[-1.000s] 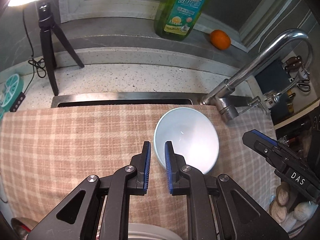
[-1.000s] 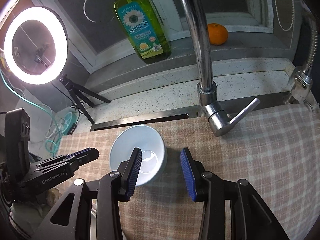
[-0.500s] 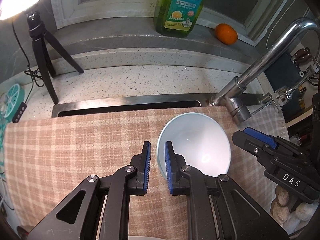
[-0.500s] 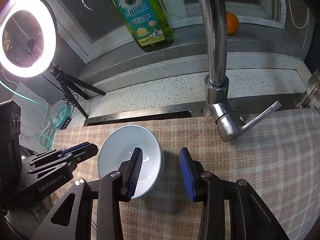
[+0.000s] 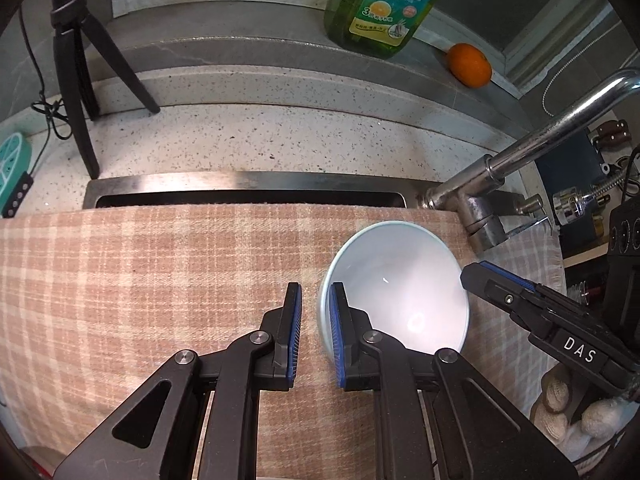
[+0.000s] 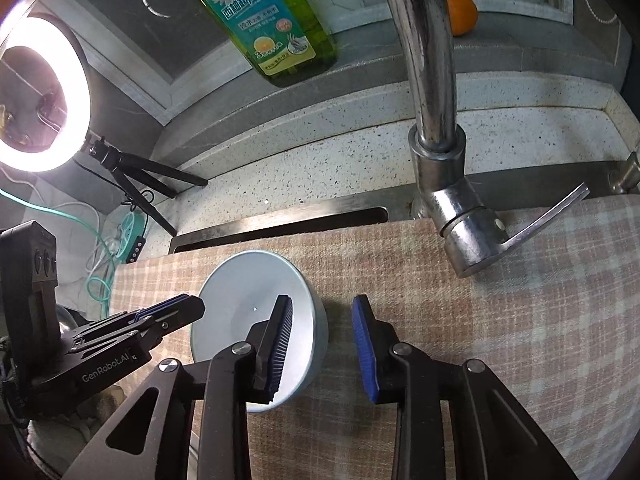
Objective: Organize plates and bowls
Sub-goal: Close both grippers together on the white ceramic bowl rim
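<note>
A pale blue bowl (image 5: 400, 292) (image 6: 244, 300) sits low over the checkered cloth (image 5: 140, 280); whether it rests on the cloth I cannot tell. My left gripper (image 5: 314, 292) is shut on the bowl's left rim, one pad outside and one inside. It also shows in the right wrist view as the left gripper (image 6: 188, 306) at that same rim. My right gripper (image 6: 320, 304) straddles the opposite rim and its jaws are closing. Its left finger is inside the bowl and its right pad stands clear of the wall. The right gripper (image 5: 476, 274) shows one finger at the bowl's right edge.
The steel faucet (image 6: 432, 80) (image 5: 540, 136) rises just behind and right of the bowl, its lever over the cloth. A green dish soap bottle (image 5: 384, 4) and an orange (image 5: 469, 65) stand on the ledge. A tripod (image 5: 76, 80) with a ring light (image 6: 40, 96) is at left.
Both grippers have sunk toward the cloth, and the bowl stayed in the left gripper. The right gripper's jaws have narrowed around the bowl's rim.
</note>
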Demonstrator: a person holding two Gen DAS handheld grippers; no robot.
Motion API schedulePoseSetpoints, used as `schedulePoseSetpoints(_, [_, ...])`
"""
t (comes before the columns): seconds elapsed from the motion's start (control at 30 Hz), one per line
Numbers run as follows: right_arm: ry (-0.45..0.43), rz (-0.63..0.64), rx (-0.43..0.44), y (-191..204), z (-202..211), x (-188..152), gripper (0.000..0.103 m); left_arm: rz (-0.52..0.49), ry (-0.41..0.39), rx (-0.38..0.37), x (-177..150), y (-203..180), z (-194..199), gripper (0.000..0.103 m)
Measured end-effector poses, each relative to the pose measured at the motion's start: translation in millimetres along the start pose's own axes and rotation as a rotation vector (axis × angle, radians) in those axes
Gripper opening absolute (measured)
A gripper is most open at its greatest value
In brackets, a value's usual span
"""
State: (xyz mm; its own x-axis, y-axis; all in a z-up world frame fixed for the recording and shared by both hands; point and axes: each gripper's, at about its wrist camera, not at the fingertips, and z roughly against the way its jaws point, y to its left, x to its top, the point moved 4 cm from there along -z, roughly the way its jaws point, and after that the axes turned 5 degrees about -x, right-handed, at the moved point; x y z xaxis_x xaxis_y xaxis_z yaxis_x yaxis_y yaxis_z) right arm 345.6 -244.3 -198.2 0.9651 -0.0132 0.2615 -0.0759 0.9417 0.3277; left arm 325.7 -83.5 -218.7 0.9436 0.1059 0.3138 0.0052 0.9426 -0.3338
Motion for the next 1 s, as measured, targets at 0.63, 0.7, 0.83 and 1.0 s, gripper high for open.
schedulePoseSetpoints(0.63, [0.066, -0.018, 0.019, 4.0, -9.2, -8.6, 0.012, -0.008, 0.033, -0.016, -5.5, 0.9, -4.8, 0.009])
schedulePoseSetpoints(0.7, [0.065, -0.016, 0.016, 4.4, -9.4, -8.9, 0.011, 0.0, 0.04, -0.025, -6.2, 2.6, -6.1, 0.007])
schedulePoseSetpoints(0.83, [0.064, -0.02, 0.012, 6.2, -9.7, -7.7, 0.009, 0.008, 0.046, -0.032, -7.4, 4.5, -7.3, 0.006])
schedulePoseSetpoints(1.0, [0.063, -0.014, -0.001, 7.4, -9.6, -8.4, 0.008, 0.01, 0.044, -0.034, -8.4, 5.3, -6.1, 0.006])
